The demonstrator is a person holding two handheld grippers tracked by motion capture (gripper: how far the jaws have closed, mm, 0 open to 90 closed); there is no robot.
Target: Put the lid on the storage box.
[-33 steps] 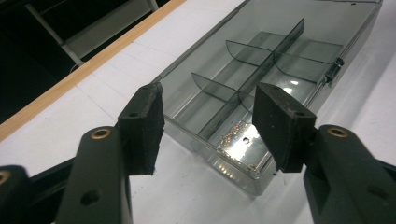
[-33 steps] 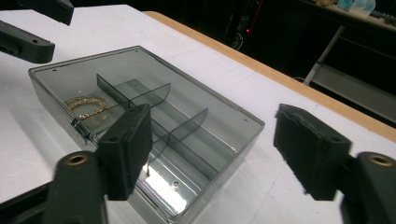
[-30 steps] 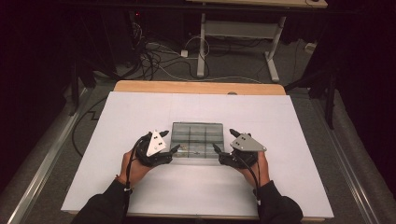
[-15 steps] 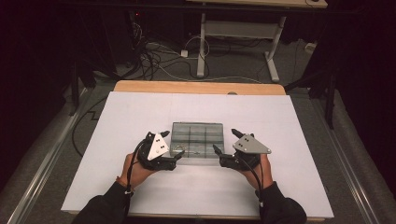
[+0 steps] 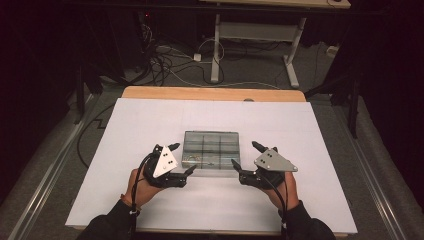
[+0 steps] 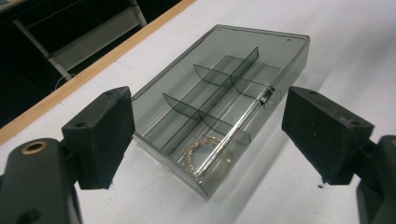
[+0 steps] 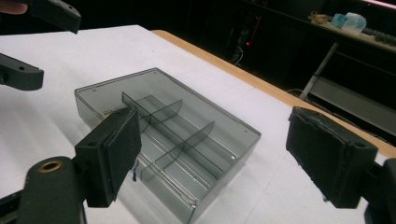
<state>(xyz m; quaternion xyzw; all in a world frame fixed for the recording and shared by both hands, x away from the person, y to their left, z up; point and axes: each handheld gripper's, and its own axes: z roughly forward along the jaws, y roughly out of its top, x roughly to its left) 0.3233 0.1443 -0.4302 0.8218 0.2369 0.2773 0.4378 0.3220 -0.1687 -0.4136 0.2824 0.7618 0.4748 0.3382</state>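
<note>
Box (image 5: 211,152) of smoky clear plastic sits mid-table (image 5: 320,135), chain (image 6: 201,148) in a near-left compartment, left gripper (image 5: 181,159) and right gripper (image 5: 246,156) flanking it, jaws wide, holding nothing.

a white sheet (image 5: 150,125) covers most of the bench (image 5: 210,93), whose bare wooden edge shows as a strip across the middle of the frame. above it, in the upper centre, loose cables (image 5: 170,62) lie tangled on the dark floor (image 5: 250,75). a pale metal stand (image 5: 252,35) with two legs sits at the upper centre and right.
</note>
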